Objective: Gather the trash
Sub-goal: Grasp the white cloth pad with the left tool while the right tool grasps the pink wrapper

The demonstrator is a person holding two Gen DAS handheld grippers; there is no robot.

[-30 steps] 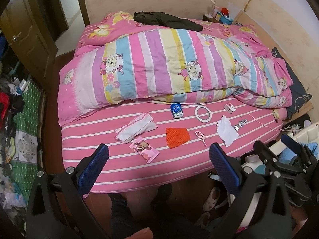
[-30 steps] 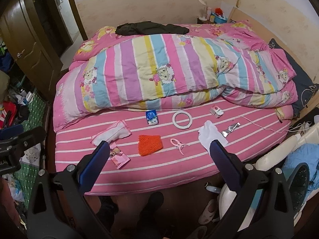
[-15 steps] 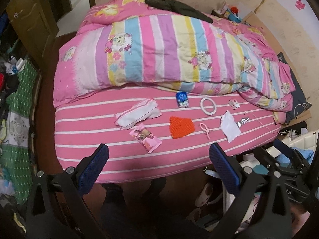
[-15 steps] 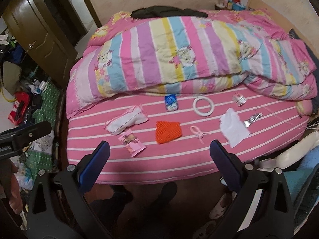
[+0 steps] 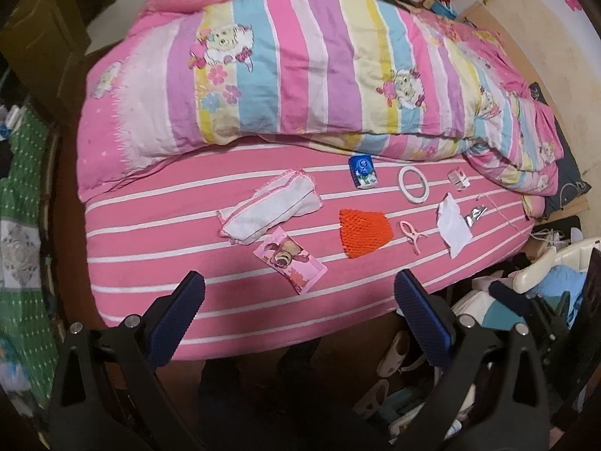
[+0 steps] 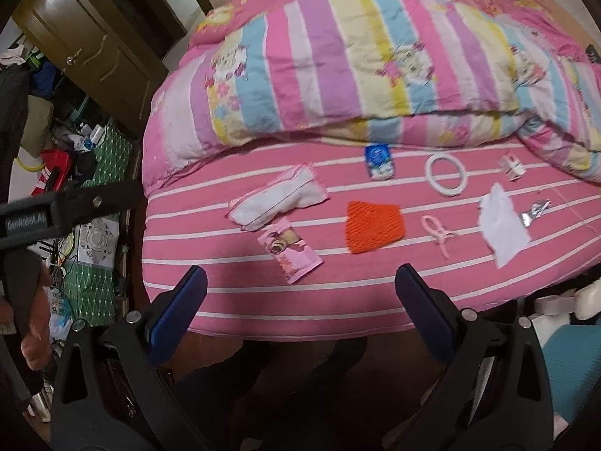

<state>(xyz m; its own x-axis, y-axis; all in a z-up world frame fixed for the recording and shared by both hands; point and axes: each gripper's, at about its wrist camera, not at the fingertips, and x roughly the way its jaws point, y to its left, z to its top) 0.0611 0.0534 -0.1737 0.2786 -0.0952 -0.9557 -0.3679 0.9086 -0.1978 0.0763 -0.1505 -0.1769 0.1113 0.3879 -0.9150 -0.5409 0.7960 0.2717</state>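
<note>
Left wrist view: left gripper (image 5: pixel 298 306) gapes empty — flimsy pink cartoon-printed plastic wrapper (image 5: pixel 288 257) just ahead, probably pinchable edgewise.

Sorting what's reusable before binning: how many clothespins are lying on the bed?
1: a pink clothespin on the striped sheet, between the orange mesh and the white paper. The quilt could hide more.
</note>
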